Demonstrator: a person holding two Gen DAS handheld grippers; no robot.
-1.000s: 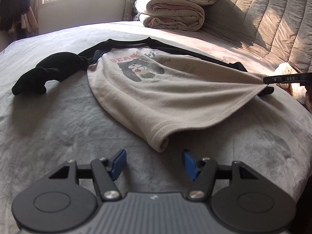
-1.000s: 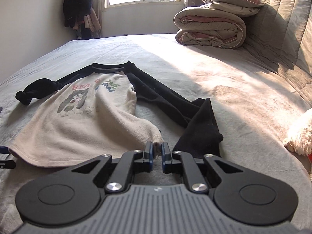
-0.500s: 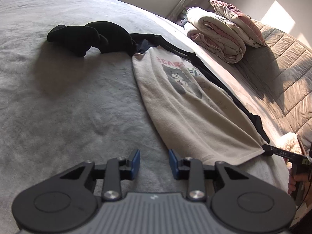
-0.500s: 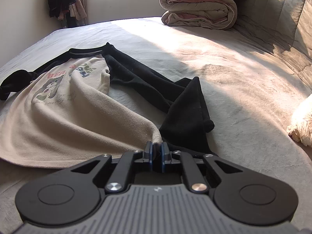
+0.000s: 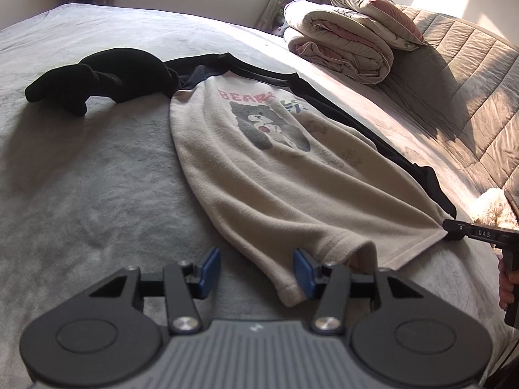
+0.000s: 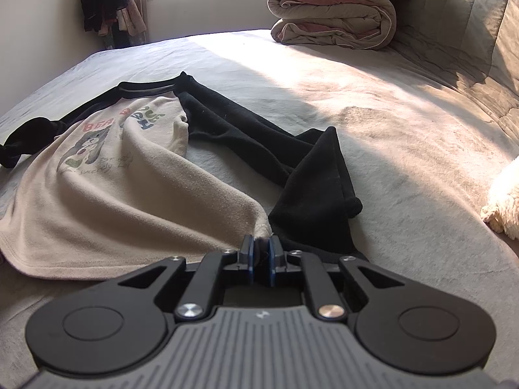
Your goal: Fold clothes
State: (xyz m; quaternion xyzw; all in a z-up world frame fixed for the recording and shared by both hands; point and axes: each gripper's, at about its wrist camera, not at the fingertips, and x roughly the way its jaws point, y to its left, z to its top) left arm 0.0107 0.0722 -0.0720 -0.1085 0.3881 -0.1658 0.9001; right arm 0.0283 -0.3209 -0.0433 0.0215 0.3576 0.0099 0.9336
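The shirt (image 5: 275, 175) lies spread on the bed (image 5: 84, 175), its long axis running from lower centre toward the upper left of the frame. The right gripper (image 6: 260, 253) pinches one hem corner; the left gripper (image 5: 256, 270), jaws spread wide, sits nearest the other corner, just right of its jaws.

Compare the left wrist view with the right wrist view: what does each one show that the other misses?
Only the left wrist view shows the left gripper, jaws open, at the shirt's near hem corner, with nothing between them, plus the person's hand on the right tool's handle.

Only the right wrist view shows the right sleeve folded back on itself, the clothes hanging beside the window, and the cloth between the shut jaws.

Both show the bear-print shirt on the bed, the folded duvet, and the right gripper pinching the other hem corner.
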